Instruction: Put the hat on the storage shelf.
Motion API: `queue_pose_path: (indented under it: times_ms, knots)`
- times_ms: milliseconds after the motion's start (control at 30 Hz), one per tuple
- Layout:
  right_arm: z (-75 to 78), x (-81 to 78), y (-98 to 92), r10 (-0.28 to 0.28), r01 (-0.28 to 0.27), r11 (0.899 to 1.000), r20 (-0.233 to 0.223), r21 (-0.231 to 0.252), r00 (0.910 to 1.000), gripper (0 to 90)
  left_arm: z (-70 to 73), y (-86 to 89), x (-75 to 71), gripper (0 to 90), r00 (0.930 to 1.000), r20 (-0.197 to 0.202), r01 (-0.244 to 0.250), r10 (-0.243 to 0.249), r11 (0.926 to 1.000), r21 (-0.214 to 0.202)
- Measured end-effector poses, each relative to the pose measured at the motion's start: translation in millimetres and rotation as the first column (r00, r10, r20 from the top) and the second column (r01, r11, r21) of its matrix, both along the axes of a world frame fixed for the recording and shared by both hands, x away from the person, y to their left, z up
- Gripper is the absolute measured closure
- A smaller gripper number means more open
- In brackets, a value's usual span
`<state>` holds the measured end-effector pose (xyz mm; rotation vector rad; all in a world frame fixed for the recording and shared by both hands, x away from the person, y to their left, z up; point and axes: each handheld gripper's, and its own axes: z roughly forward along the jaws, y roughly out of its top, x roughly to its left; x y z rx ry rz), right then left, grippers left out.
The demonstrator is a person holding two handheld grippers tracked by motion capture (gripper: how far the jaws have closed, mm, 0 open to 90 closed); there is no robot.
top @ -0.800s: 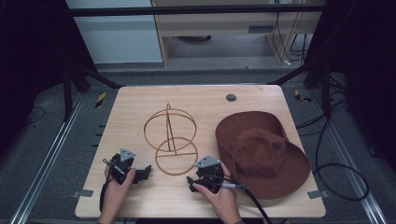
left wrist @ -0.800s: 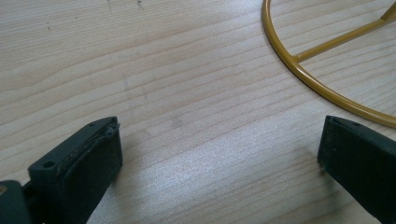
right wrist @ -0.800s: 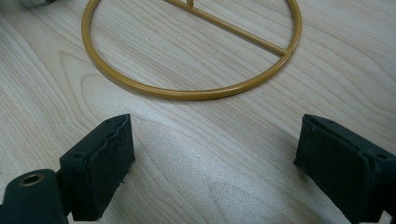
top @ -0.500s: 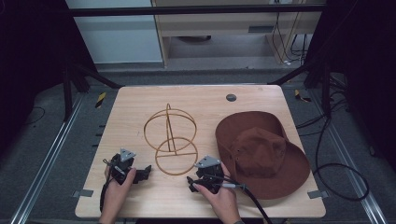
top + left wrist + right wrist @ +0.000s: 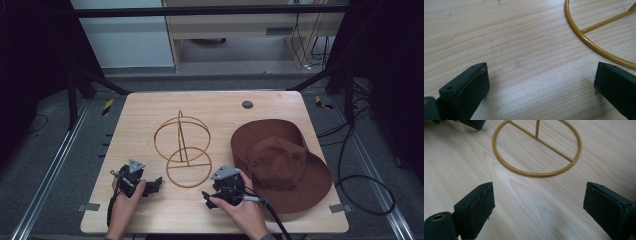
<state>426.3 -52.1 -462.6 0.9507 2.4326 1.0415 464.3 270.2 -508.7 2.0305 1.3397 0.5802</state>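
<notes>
High view, working left to right: my left gripper (image 5: 150, 186) sits low on the near left part of the wooden table (image 5: 145, 110), held in the left hand (image 5: 125, 200), its grey three-cornered plate on top and its jaws aimed toward the middle of the table. Left gripper view confirms those jaws stand wide apart with bare wood between them; nothing clamped. Just beyond the right-hand jaw in that view curves the base ring of the gold wire hat stand (image 5: 584, 37), close but not touching. Back on the high view, the hat stand (image 5: 182, 145) stands upright near the table's centre: a flat ring on the wood with a crossbar, a post rising from it, and crossed hoops on top. It lies between my two grippers and slightly farther from me. Right gripper view looks straight at that base ring (image 5: 536, 147), jaws spread wide on either side of bare table, ring ahead of them and apart from both pads. My right gripper (image 5: 206, 196) rests near the front edge, right hand (image 5: 245, 210) behind it, cable trailing off the near edge. Just beside it to the right lies a brown wide-brimmed hat (image 5: 280, 165), crown up, brim flat on the table, reaching almost to the right edge. A small dark round cap (image 5: 247, 104) sits in the tabletop at the far side.
</notes>
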Motion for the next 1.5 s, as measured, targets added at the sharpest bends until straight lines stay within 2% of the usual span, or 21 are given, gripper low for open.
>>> queue_pose_path:
  times_ms: [33,133,200,233,300,333,367,433,467,567,667,700,733,767,800,867,1000,1067,1300,1433,1500]
  knots:
    - [0.0,0.0,0.0,0.000,0.000,1.000,0.000,0.000,1.0000,9.1,0.0,0.0,0.0,0.0,1.0000,0.000,0.000,0.000,1.0000,0.000]
    - [29.1,-2.6,-17.3,0.033,-0.033,0.999,0.005,0.009,0.9995,8.8,-0.1,-0.4,-0.5,0.0,1.0000,0.002,-0.001,0.001,1.0000,0.000]
    - [36.3,-2.2,-22.3,0.032,-0.032,0.999,0.008,0.009,0.9995,9.6,0.0,-0.3,-0.6,0.0,1.0000,0.001,0.000,0.000,1.0000,0.001]
    - [48.8,0.6,-33.6,0.029,-0.029,1.000,0.002,-0.009,0.9996,10.6,0.0,-0.6,-1.4,0.0,1.0000,0.000,0.000,0.000,1.0000,0.000]
    - [54.5,2.5,-39.7,0.024,-0.024,0.999,0.000,-0.029,0.9997,11.3,0.0,-0.6,-1.6,0.0,1.0000,0.000,0.000,0.000,1.0000,0.001]
    - [65.5,6.7,-53.7,0.012,-0.012,0.998,0.002,-0.060,0.9999,13.9,0.0,-0.7,-1.8,0.0,1.0000,-0.001,0.000,0.000,1.0000,0.001]
    - [65.5,6.7,-53.7,0.012,-0.012,0.998,0.002,-0.060,0.9999,13.9,0.0,-0.7,-1.8,0.0,1.0000,-0.001,0.000,0.000,1.0000,0.001]
    - [80.6,12.6,-74.5,0.006,-0.006,0.996,0.003,-0.092,1.0000,14.8,0.0,-0.7,-1.7,0.0,1.0000,0.000,0.000,0.000,1.0000,0.001]
    - [80.6,12.6,-74.5,0.006,-0.006,0.996,0.003,-0.092,1.0000,14.8,0.0,-0.7,-1.6,0.0,1.0000,-0.001,0.000,0.000,1.0000,0.001]
    - [102.7,18.4,-97.8,-0.002,0.006,0.989,0.026,-0.148,0.9997,17.6,0.0,-0.9,-1.7,0.0,1.0000,0.000,-0.001,0.001,1.0000,0.000]
    - [112.2,22.6,-108.0,0.009,-0.007,0.985,0.010,-0.174,0.9999,19.1,0.1,-0.9,-1.7,0.0,1.0000,-0.001,-0.001,0.001,1.0000,0.001]
    - [119.6,28.3,-118.0,-0.007,0.008,0.974,0.004,-0.227,1.0000,19.8,0.0,-1.0,-1.8,0.0,1.0000,-0.001,-0.002,0.002,1.0000,0.001]
    - [122.8,31.8,-123.4,-0.014,0.010,0.969,-0.013,-0.248,0.9998,19.9,0.0,-1.0,-1.8,0.0,1.0000,-0.001,-0.002,0.002,1.0000,0.000]
    - [122.8,31.8,-123.4,-0.014,0.010,0.969,-0.013,-0.248,0.9998,19.9,0.0,-1.0,-1.8,0.0,1.0000,-0.001,-0.002,0.002,1.0000,0.000]
    - [127.8,39.3,-134.2,-0.028,0.012,0.966,-0.057,-0.258,0.9980,19.9,0.0,-1.0,-1.8,0.0,1.0000,-0.001,-0.002,0.002,1.0000,0.000]
    - [131.8,46.5,-143.7,-0.034,0.009,0.968,-0.094,-0.250,0.9950,19.4,0.0,-1.4,-2.2,0.0,1.0000,-0.001,-0.002,0.002,1.0000,0.000]
    - [139.8,61.7,-161.6,-0.095,0.061,0.965,-0.125,-0.256,0.9876,14.5,0.0,-1.4,-2.3,0.0,1.0000,-0.001,-0.001,0.001,1.0000,0.001]
    - [141.9,67.6,-168.8,-0.105,0.066,0.966,-0.146,-0.250,0.9837,13.0,0.0,-1.4,-2.2,0.0,1.0000,0.000,-0.002,0.002,1.0000,0.000]
    - [137.5,81.8,-184.9,-0.124,0.066,0.957,-0.195,-0.281,0.9728,13.0,0.0,-1.4,-2.2,0.0,1.0000,-0.001,-0.001,0.001,1.0000,0.001]
    - [133.7,89.2,-188.2,-0.123,0.057,0.958,-0.225,-0.282,0.9666,14.0,0.0,-1.6,-2.2,0.0,1.0000,0.000,-0.003,0.003,1.0000,-0.002]
    - [131.0,94.0,-188.9,-0.116,0.042,0.961,-0.259,-0.274,0.9588,14.1,0.0,-1.6,-2.2,0.0,1.0000,0.000,-0.003,0.003,1.0000,-0.002]
